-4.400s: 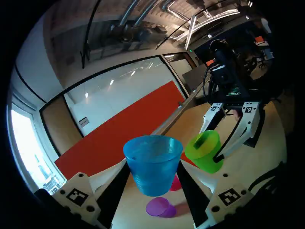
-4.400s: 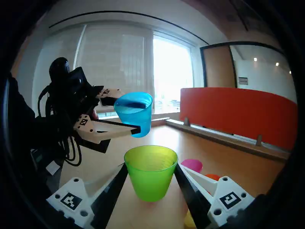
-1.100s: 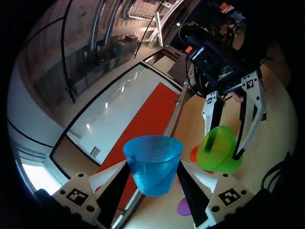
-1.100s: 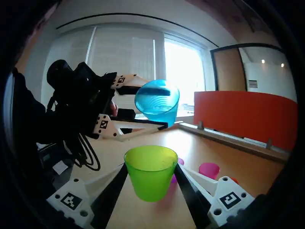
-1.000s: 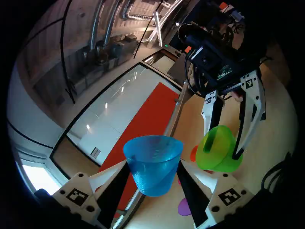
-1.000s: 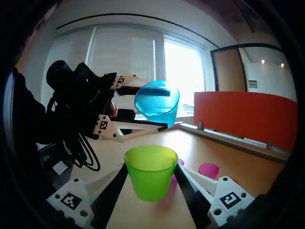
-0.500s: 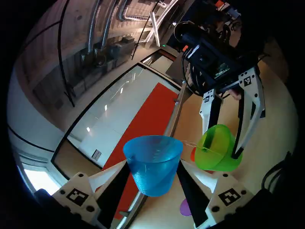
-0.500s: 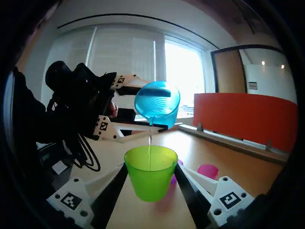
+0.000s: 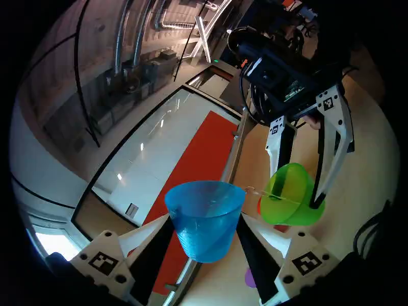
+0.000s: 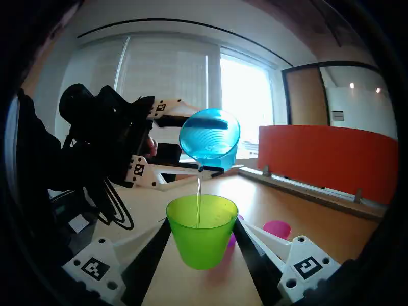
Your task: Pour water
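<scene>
Pour in progress. The left gripper [image 9: 204, 218] is clamped on the blue cup [image 9: 205, 227], one finger on each side; in the right gripper view the cup is held high and tipped, mouth down toward the green cup [image 10: 202, 237]. A thin water stream [image 10: 198, 191] runs from its lower lip into the green cup, which sits upright, gripped between the fingers of the right gripper [image 10: 202, 223] above the table [image 10: 285, 204]. Some water remains pooled in the blue cup; the fill level in the green one cannot be judged. Remaining: empty the blue cup, then right it. Writing: none legible. The black-and-white square markers [image 10: 95, 268] carry patterns, not text; the wall sign [image 10: 336, 115] is too small to read; no brand shows on either cup.
</scene>
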`<state>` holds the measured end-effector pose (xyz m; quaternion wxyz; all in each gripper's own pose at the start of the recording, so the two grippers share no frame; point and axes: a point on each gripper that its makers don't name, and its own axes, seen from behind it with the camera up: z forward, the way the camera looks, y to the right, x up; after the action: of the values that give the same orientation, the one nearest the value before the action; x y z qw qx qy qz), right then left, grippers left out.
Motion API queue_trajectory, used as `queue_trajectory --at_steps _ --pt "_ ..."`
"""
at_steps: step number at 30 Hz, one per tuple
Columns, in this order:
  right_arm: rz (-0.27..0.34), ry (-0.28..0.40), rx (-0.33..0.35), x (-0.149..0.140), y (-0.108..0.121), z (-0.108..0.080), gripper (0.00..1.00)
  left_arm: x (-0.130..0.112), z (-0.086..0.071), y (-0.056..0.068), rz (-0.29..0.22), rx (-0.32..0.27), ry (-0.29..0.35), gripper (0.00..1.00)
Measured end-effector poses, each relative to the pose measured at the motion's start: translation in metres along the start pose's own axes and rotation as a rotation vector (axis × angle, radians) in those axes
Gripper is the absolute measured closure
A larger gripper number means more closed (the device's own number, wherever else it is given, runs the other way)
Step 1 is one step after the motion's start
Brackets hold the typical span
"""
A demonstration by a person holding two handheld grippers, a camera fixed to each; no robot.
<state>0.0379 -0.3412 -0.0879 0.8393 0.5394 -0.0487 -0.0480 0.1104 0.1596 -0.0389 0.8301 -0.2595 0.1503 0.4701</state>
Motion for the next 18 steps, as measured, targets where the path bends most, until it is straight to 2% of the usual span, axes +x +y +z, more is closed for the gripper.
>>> queue_trajectory --at_steps 8,18 --pt "0.000 0.002 -0.003 -0.0001 0.0007 -0.0005 0.11 0.0029 0.0014 -0.0013 0.007 0.003 0.006 0.20" --pt "0.002 0.005 -0.003 -0.0003 0.0010 -0.0006 0.11 0.0051 0.0023 -0.0023 0.038 0.005 0.011 0.20"
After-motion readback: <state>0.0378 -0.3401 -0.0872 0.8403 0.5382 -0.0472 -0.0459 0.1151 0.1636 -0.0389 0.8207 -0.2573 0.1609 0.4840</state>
